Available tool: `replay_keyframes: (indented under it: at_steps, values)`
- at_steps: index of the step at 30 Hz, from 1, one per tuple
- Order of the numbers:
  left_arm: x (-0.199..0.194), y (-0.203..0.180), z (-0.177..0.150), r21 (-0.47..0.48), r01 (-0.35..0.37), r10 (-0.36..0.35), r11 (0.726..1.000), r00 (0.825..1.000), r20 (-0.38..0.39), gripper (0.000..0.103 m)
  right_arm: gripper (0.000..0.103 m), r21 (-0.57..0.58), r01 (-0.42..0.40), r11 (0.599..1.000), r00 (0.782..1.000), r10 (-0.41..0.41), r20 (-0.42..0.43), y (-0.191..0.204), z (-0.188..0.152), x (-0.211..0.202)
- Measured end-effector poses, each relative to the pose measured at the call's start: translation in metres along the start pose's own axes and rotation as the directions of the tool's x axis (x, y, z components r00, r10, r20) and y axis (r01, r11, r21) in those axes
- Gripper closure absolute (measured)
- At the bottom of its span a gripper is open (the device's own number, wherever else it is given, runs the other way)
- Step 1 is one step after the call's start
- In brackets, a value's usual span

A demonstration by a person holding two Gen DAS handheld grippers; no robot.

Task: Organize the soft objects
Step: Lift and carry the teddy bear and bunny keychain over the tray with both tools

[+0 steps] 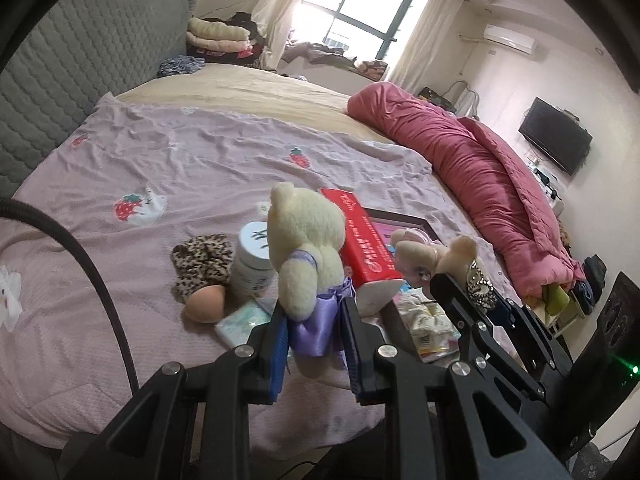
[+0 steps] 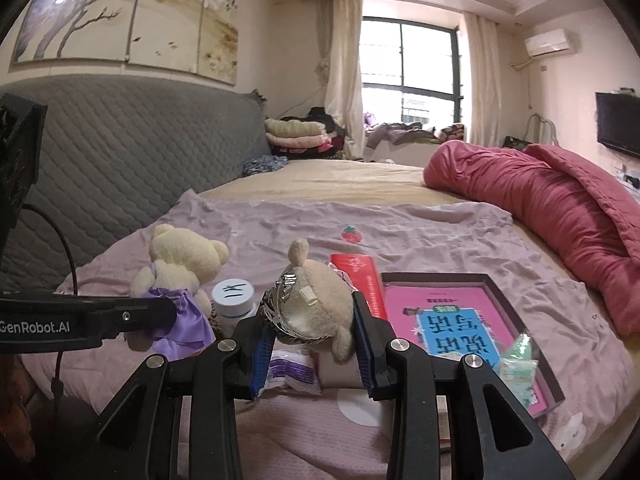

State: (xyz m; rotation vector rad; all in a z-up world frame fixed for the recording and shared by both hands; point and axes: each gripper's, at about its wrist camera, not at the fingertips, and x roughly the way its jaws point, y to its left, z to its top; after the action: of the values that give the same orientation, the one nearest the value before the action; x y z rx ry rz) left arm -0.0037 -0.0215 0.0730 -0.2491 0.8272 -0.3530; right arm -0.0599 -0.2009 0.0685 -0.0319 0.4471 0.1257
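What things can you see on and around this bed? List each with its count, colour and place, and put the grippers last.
Teddy bear: one, cream with purple dress, held above the clutter.
Plush toy: one, beige with silver sequin band, held beside the bear.
Jar: one, white, behind the bear.
Scrunchie: one, leopard print, left of the jar.
Sponge: one, peach, egg-shaped, before the scrunchie.
Box: one, red, right of the bear.
Book: one, pink and blue, in a dark tray.
Quilt: one, rose-red, along the bed's right.
Sheet: one, lilac, strawberry print.
Left gripper: black, blue pads, gripping the bear.
Right gripper: black, blue pads, gripping the plush toy.
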Motion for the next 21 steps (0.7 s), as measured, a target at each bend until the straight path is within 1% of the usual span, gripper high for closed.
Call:
replay_keyframes:
  at_steps: [6, 10, 21]
  values:
    - [0.005, -0.024, 0.000, 0.041, 0.025, -0.025, 0.999, 1.000, -0.010, 0.078, 0.067, 0.057, 0.068, 0.996, 0.998, -0.068, -0.003, -0.026, 0.001, -0.005]
    - [0.011, -0.041, -0.001, 0.067, 0.044, -0.043, 0.997, 0.999, -0.023, 0.078, 0.067, 0.103, 0.097, 0.990, 0.995, -0.098, 0.003, -0.042, 0.002, -0.007]
    - [0.036, -0.081, -0.006, 0.111, 0.103, -0.095, 0.988, 0.993, -0.076, 0.078, 0.067, 0.162, 0.162, 0.973, 0.985, -0.169, 0.035, -0.074, 0.003, -0.020]
